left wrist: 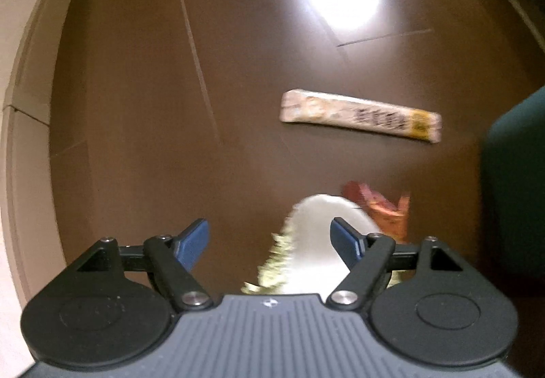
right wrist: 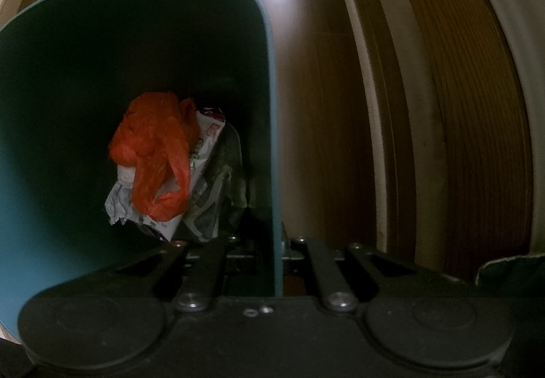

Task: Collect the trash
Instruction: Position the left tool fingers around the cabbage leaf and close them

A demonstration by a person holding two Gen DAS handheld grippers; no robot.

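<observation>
Left gripper (left wrist: 270,238) held wide open, empty, above floor. White-green wrapper (left wrist: 306,252) seen directly below pads; long stick packet (left wrist: 359,115) farther ahead, axis crosswise. Right gripper (right wrist: 277,246) clamped on teal bin (right wrist: 262,78) wall.

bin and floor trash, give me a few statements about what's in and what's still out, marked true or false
1. The right hand-held gripper is shut on the wall of the green bin. True.
2. The bin is empty. False: an orange plastic bag and crumpled wrappers lie inside.
3. A long beige wrapper lies on the brown floor. True.
4. The left hand-held gripper grips the beige wrapper. False: it is open, with nothing pressed between its blue pads.
5. White trash and an orange piece lie on the floor near the left hand-held gripper. True.
</observation>
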